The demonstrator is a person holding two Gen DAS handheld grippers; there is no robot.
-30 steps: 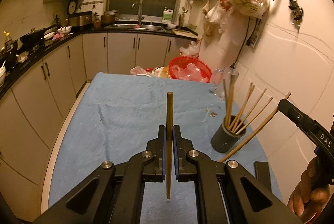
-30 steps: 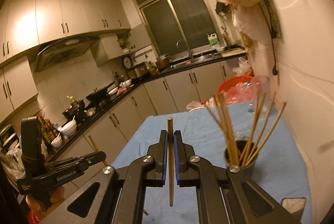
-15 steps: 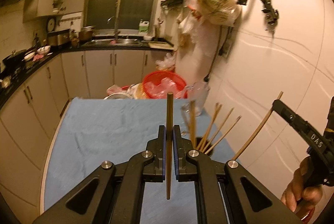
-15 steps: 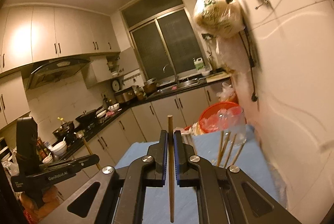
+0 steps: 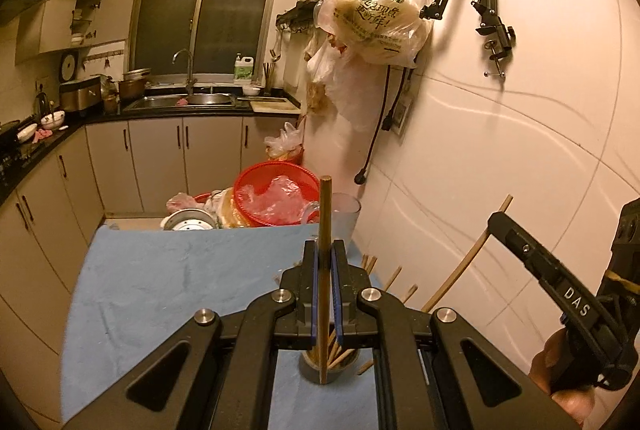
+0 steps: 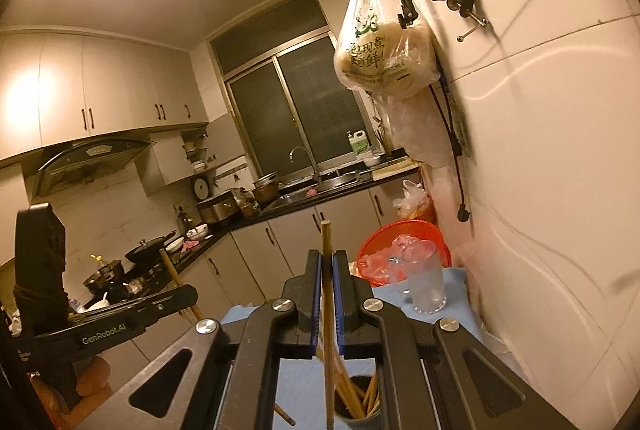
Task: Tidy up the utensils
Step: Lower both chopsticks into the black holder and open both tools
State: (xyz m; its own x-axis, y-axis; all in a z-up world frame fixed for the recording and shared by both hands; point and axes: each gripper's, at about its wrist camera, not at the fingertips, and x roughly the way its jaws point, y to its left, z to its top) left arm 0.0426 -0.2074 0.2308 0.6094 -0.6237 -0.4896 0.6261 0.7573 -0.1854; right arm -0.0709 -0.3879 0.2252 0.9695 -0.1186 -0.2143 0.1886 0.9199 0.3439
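Tongs left [image 5: 325,262]: clamped on chopstick [image 5: 324,213] | right [image 6: 327,270]: likewise (own chopstick [image 6: 326,242])

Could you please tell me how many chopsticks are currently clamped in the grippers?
2: one chopstick upright in the left gripper, one in the right gripper. Others stand in the holder below.

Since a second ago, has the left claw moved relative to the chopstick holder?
Yes. In the left wrist view, the left claw now sits over the chopstick holder, which earlier stood off to its right.
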